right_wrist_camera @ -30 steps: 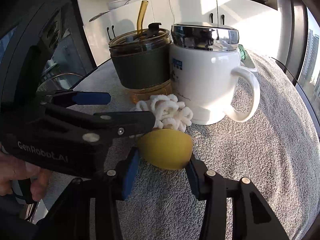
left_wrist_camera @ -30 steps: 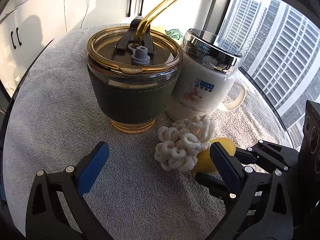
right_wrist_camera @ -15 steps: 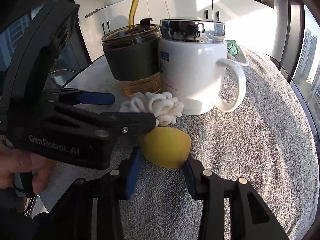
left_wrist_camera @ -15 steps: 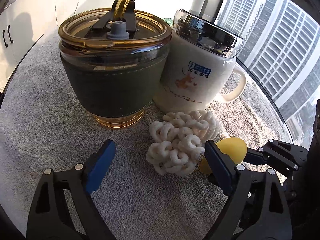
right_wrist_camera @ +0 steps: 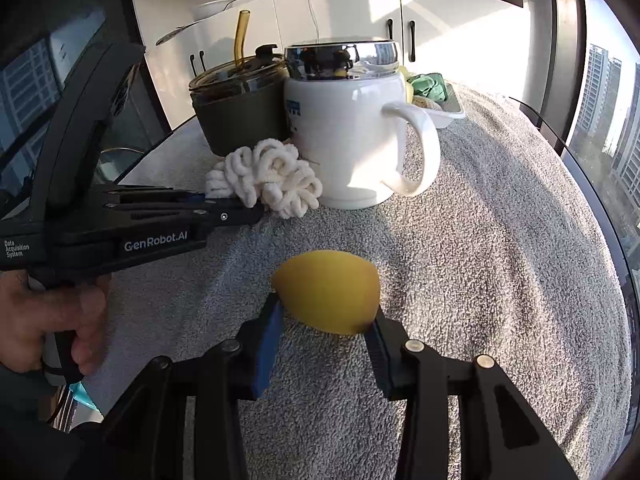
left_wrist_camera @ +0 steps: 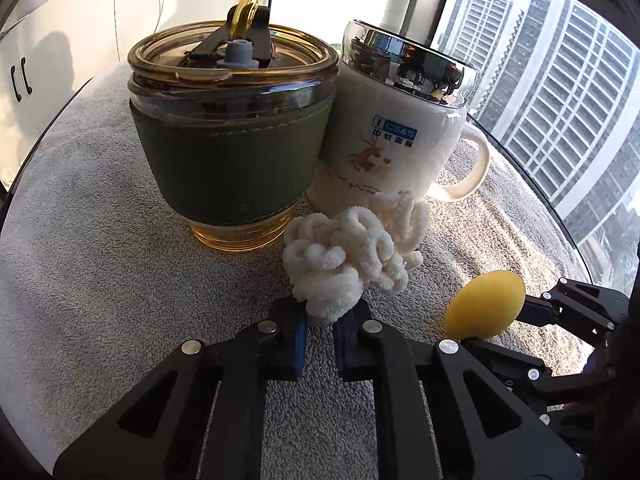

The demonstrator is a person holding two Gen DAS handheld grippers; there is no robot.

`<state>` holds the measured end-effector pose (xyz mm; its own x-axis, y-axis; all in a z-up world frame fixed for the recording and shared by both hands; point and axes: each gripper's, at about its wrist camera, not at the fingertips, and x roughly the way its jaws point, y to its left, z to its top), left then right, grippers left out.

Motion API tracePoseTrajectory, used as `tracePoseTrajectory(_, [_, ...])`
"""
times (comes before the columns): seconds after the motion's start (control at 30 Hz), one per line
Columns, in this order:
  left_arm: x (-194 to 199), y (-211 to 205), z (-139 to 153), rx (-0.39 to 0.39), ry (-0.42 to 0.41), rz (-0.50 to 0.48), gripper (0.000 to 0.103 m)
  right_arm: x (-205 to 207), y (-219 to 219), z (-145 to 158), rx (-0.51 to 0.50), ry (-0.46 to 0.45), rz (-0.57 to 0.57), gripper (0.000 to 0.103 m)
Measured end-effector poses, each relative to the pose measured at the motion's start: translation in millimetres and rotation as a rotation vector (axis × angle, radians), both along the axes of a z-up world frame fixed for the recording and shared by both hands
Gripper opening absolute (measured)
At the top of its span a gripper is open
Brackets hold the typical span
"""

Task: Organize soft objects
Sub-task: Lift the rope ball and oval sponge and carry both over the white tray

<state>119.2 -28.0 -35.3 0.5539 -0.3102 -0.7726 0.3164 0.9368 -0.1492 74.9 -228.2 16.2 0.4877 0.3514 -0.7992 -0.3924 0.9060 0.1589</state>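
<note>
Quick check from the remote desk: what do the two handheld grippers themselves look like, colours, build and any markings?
Both are matte black plastic linkages with silver rivets and blue pads on the fingertips. The left gripper body, seen from the right wrist camera, carries white "GenRobot.AI" and "Data Acquisition System" lettering. The right gripper looks identical. No cables or sleeves show clearly.

Harsh window sunlight, fisheye-warped edges

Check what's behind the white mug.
In the right wrist view, a white tray sits behind the mug, holding a green soft item and something tan. The mug covers the tray's left part, so its other contents cannot be seen.
</note>
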Motion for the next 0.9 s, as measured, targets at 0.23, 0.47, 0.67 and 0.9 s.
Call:
tracePoseTrajectory(0.23, [-30.5, 10.9, 15.8, -0.038, -0.061, -0.007, 0.007, -3.4, -8.1, 4.2, 0.006, -0.010, -0.015, 0.043])
tracePoseTrajectory(0.47, [-48.9, 27.7, 24.7, -0.084, -0.054, 0.014, 0.007, -8.4, -8.2, 13.0, 0.009, -0.032, -0.013, 0.043])
tracePoseTrajectory(0.67, [-50.8, 26.4, 26.3, -0.105, -0.064, 0.032, 0.007, -15.3, -5.2, 20.0, 0.006, -0.047, -0.008, 0.043])
tracePoseTrajectory(0.9, [-48.9, 43.4, 51.4, -0.119, -0.114, 0.048, 0.007, -18.7, -5.8, 36.6, 0.008, -0.076, -0.013, 0.043])
